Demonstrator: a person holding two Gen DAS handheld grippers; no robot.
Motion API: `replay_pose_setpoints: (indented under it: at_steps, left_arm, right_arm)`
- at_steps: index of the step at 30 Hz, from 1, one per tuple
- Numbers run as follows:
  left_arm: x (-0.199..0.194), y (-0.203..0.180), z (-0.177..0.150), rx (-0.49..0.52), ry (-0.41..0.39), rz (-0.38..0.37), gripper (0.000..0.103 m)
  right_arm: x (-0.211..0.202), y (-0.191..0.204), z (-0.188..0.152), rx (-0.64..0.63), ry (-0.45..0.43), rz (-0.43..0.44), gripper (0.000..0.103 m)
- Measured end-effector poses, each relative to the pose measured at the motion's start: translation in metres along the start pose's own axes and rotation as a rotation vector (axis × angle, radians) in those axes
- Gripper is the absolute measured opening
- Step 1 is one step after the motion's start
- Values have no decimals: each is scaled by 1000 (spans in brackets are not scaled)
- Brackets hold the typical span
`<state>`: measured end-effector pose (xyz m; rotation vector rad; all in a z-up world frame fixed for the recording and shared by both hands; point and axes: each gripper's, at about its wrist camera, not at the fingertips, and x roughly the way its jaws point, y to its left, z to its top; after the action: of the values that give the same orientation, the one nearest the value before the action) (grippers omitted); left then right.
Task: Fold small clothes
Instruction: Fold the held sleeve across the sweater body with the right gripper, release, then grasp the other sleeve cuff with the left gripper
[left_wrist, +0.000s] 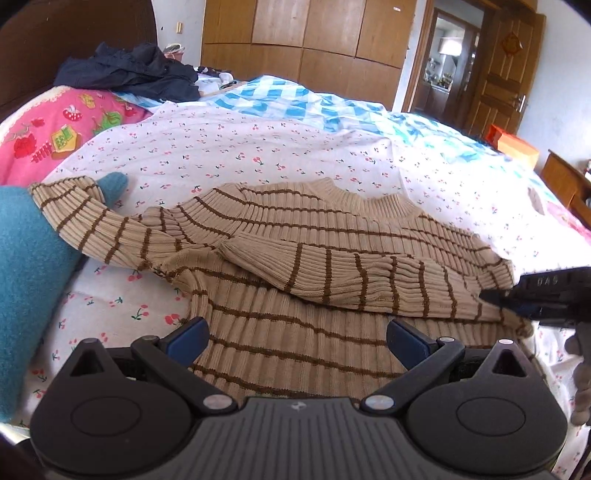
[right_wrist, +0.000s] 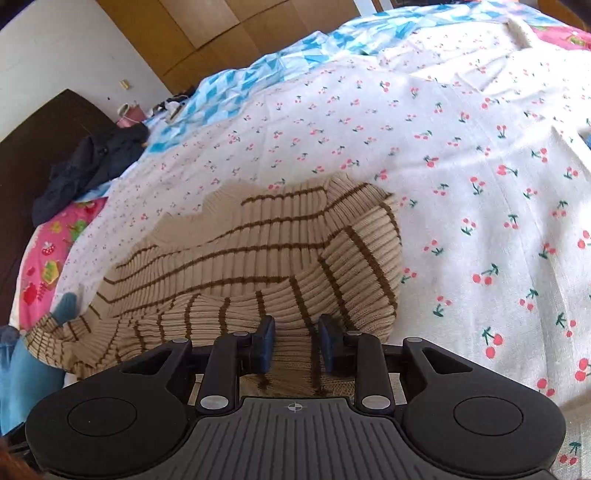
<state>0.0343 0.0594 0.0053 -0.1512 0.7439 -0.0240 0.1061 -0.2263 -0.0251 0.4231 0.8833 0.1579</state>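
A beige sweater with brown stripes (left_wrist: 295, 258) lies flat on the cherry-print sheet (left_wrist: 221, 147). Its right sleeve is folded across the chest; its left sleeve (left_wrist: 74, 214) stretches out to the left. My left gripper (left_wrist: 297, 341) is open, just above the sweater's lower body. My right gripper (right_wrist: 297, 345) has its jaws narrowly apart over the sweater's (right_wrist: 258, 258) right side, with ribbed fabric between the fingers; it also shows at the right edge of the left wrist view (left_wrist: 546, 295).
A teal garment (left_wrist: 26, 295) lies at the left, under the left sleeve's cuff. A pink pillow (left_wrist: 55, 136) and dark clothes (left_wrist: 129, 74) lie by the headboard. A blue checked cover (left_wrist: 295, 99) lies beyond the sheet. A wardrobe and door stand behind.
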Motion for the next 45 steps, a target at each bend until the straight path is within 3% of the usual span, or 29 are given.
replay_pose_setpoints:
  at_steps: [5,7,9,15,19,21,24,26,27,30,36,41,45]
  left_arm:
    - [0,-1,0,5,-6,5,103]
    - [-1,-1,0,2,-7,4,103]
    - [-3,1,1,-3,-10,8,103]
    - [-25,19,3,-50,-42,34,103]
    - [-39,30,1,-26,-65,119,103]
    - [-43,41,2,-48,-61,113,103]
    - [-47,56,5,-109,-49,68,103]
    - [-50,60,5,-118,-52,73,103]
    - [-52,61,5,-117,-55,79,103]
    - [-54,62,4,-114,-58,81,103]
    - [-51,59,6,-99,-63,77,103]
    - [-46,55,7,-81,-56,76,103]
    - [-38,50,18,-54,-66,50,103]
  right_arm:
    - [-8,27,0,-99,-17,59,29]
    - [-6,45,-2,-165,2,101,39]
    - [-1,69,-7,-266,20,144,42]
    - [23,144,-28,-593,69,246,43]
    - [41,178,-35,-723,100,319,44]
    - [52,189,-36,-756,121,332,44]
    - [66,197,-38,-785,177,334,44]
    - [73,203,-41,-814,193,311,31]
    - [75,206,-42,-821,186,289,20]
    - [75,209,-36,-761,180,308,9]
    - [66,228,-30,-732,120,379,8]
    - [86,231,-36,-724,255,385,15]
    - [71,203,-24,-591,228,411,20]
